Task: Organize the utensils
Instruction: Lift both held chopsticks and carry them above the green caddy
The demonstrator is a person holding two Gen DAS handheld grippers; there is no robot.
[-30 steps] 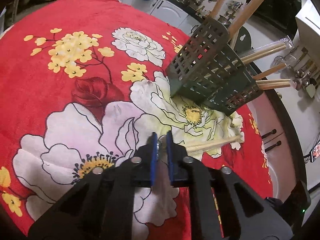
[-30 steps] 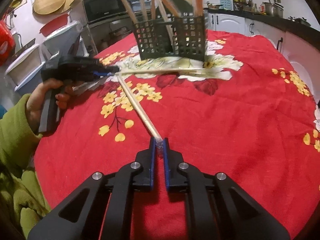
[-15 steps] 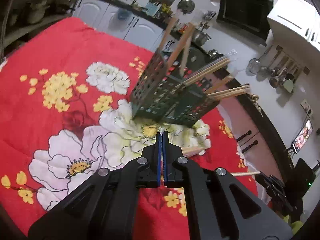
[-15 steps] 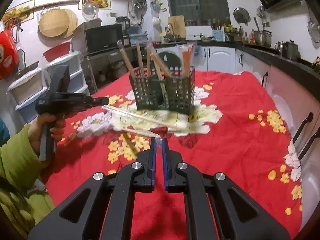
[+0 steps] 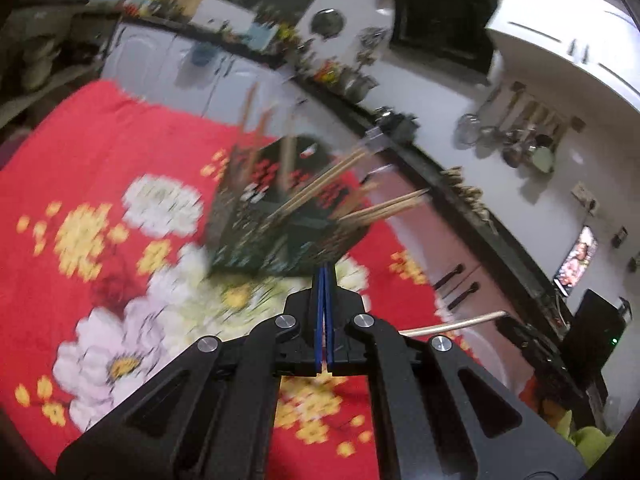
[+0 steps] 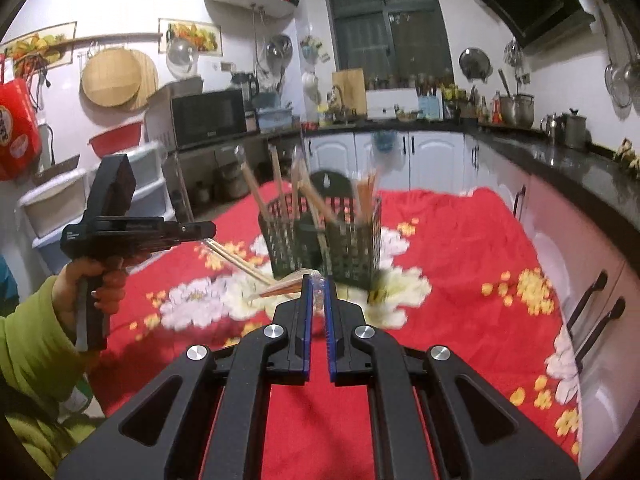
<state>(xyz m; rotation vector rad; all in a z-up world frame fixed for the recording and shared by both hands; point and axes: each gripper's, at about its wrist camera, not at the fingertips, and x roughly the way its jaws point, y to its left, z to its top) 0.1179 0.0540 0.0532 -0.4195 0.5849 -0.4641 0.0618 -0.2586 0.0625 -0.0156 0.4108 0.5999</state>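
Note:
A dark green slotted utensil holder (image 6: 322,234) stands on the red flowered tablecloth (image 6: 460,240) with several wooden chopsticks in it; it also shows blurred in the left wrist view (image 5: 280,216). My left gripper (image 5: 324,276) is shut on a pair of chopsticks (image 6: 236,260) that slant down from it, lifted above the cloth left of the holder. It shows from outside in the right wrist view (image 6: 206,234). My right gripper (image 6: 316,292) is shut on a plastic-wrapped pair of chopsticks (image 6: 280,289), raised in front of the holder.
Kitchen counters with white cabinets (image 6: 400,156) run along the far side and the right edge of the table. A microwave (image 6: 208,118) and plastic drawers (image 6: 52,208) stand to the left. My green-sleeved arm (image 6: 32,352) is at the left.
Both grippers have lifted their chopsticks off the cloth and risen. The left gripper has closed fully on its pair and tilted upward toward the holder.

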